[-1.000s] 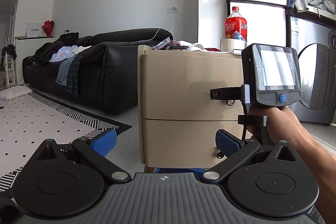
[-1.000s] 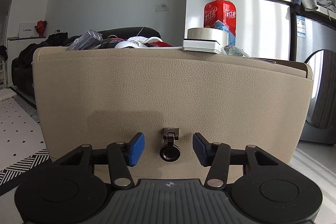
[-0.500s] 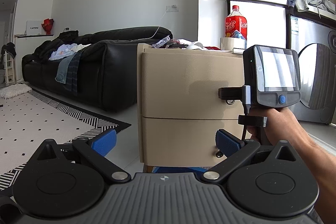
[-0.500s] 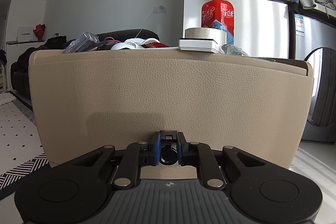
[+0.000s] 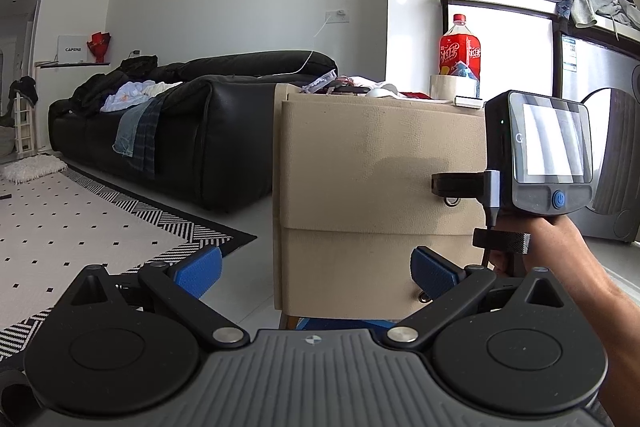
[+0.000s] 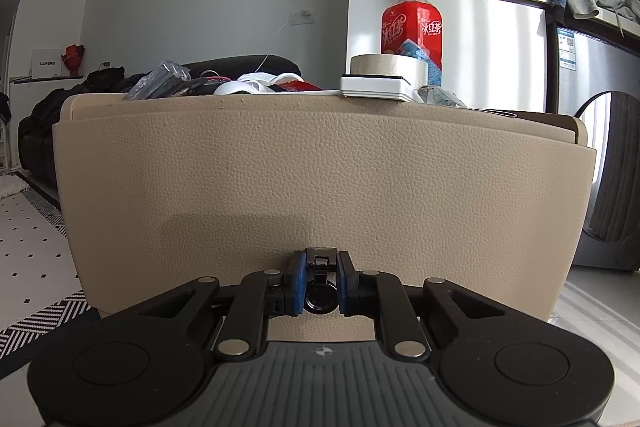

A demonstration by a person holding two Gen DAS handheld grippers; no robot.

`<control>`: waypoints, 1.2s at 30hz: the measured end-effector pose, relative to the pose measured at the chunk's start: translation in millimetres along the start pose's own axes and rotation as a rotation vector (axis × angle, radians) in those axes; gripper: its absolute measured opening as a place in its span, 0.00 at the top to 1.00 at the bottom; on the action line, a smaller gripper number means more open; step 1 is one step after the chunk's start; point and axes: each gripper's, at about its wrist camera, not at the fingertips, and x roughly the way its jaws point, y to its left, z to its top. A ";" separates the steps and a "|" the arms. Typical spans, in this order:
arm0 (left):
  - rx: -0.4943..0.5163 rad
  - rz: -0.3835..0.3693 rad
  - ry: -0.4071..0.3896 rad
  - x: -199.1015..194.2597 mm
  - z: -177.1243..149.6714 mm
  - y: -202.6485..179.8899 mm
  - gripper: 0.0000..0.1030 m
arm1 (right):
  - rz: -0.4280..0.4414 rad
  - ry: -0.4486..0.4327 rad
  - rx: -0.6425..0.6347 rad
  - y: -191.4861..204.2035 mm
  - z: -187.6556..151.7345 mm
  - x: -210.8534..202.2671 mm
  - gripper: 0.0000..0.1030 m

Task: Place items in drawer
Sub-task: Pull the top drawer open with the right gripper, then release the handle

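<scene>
A: How far along is it?

B: Barely begun; the right gripper (image 6: 319, 289) has its fingers pinching the ring pull (image 6: 319, 298) of the upper drawer (image 6: 320, 179), which looks shut or nearly so; the left gripper (image 5: 316, 269) hangs back, fingers spread and empty.

A: And the items?

B: All on top of the cabinet (image 5: 360, 99): red bottle (image 6: 412, 27), tape roll (image 6: 386, 67), white box (image 6: 376, 89), plastic bags (image 6: 160, 81); I judge opening comes first, then every placement.
</scene>
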 end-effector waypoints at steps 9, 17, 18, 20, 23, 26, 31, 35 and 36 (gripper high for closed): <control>-0.003 0.011 0.005 1.1 -0.7 3.5 0.00 | 0.008 -0.004 0.002 -0.4 -5.9 -20.1 0.84; -0.011 0.013 0.005 1.1 -0.2 5.9 0.00 | 0.023 -0.008 0.009 -1.9 -12.0 -40.3 0.84; -0.011 0.012 0.005 0.9 -0.2 6.0 0.00 | 0.025 -0.008 0.011 -2.1 -12.6 -42.8 0.84; -0.011 0.009 0.007 0.7 -0.3 5.7 0.00 | 0.028 -0.008 0.016 -2.5 -14.0 -48.0 0.84; -0.010 0.005 0.004 -0.6 -0.1 5.2 0.00 | 0.027 -0.012 0.013 -1.7 -16.7 -55.3 0.84; -0.015 0.004 0.004 -1.9 0.4 5.4 0.00 | 0.029 -0.010 0.017 -1.4 -17.6 -61.4 0.84; -0.010 -0.005 0.002 -5.6 0.2 4.4 0.00 | 0.025 -0.009 0.022 -0.1 -20.9 -72.6 0.84; -0.019 -0.012 0.004 -8.1 -0.8 4.9 0.00 | 0.025 -0.006 0.028 -0.2 -23.5 -82.3 0.84; -0.020 -0.013 0.006 -8.3 -1.1 4.9 0.00 | 0.027 -0.005 0.029 -0.4 -23.8 -84.2 0.84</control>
